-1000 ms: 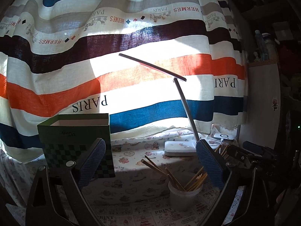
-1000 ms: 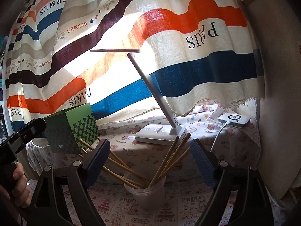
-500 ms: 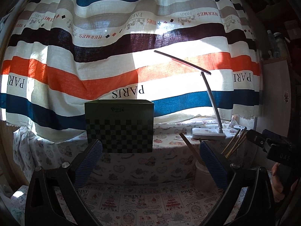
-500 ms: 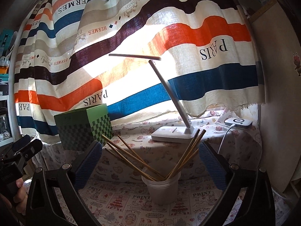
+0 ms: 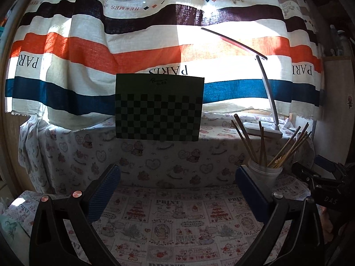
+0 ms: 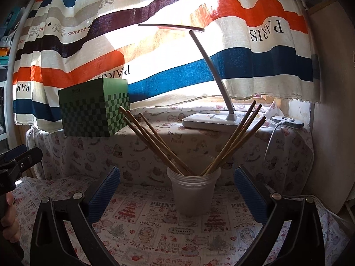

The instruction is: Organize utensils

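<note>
A translucent plastic cup stands upright on the surface, which is covered by a printed cloth with small pictures and the word PRINT. In the cup are several wooden chopsticks; they lean outward in two groups, one to the left and one to the right, and their tips reach well above the rim.

The right gripper points at the cup, and its jaws have just been opening and now stand wide. The cup is seen between the two blue pads (it stands a little further back than the pads), and nothing touches it. The left gripper is also wide, its jaws having just been opening, with only the bare cloth between them. In the left wrist view the cup with the chopsticks is just behind the right-hand pad, apart from it.

Behind the cup the cloth rises over a higher ledge. On the ledge stands a green box with a checker pattern, to the left, and a white desk lamp with a thin tilted arm, to the right. Further right lies a small white device with a cable. A striped curtain with the words PARIS and HERMES hangs behind all of it, and bright light comes through it.

At the left edge of the right wrist view a person's hand holds the other gripper's handle.
</note>
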`<state>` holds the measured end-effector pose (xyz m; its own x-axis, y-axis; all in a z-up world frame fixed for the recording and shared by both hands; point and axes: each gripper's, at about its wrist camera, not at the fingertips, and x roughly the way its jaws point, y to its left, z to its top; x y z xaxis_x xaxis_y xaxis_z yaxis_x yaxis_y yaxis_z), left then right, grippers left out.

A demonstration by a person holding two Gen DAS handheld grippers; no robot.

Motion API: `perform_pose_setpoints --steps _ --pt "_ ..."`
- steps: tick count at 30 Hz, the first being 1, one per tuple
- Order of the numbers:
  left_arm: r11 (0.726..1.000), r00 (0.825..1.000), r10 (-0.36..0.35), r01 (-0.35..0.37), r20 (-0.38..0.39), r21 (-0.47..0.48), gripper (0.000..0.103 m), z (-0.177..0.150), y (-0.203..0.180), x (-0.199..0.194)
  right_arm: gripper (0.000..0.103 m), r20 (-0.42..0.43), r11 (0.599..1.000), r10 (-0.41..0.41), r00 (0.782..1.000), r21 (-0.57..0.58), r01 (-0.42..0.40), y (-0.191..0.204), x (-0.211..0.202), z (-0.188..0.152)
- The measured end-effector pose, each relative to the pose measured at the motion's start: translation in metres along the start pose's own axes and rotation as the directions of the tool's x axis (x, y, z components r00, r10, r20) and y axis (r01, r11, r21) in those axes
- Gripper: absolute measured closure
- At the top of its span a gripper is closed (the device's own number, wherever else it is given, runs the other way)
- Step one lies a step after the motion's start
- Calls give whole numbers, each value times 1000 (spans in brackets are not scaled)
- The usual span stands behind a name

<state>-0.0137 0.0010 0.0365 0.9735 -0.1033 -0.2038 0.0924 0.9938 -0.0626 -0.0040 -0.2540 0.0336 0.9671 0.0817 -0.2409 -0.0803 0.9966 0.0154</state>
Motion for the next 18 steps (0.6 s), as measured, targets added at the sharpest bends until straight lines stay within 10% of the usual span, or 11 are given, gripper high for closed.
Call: perform_pose_setpoints --steps 18 --pt "999 997 32 -31 -77 9 1 -30 2 25 0 -47 998 -23 999 59 26 -10 17 -21"
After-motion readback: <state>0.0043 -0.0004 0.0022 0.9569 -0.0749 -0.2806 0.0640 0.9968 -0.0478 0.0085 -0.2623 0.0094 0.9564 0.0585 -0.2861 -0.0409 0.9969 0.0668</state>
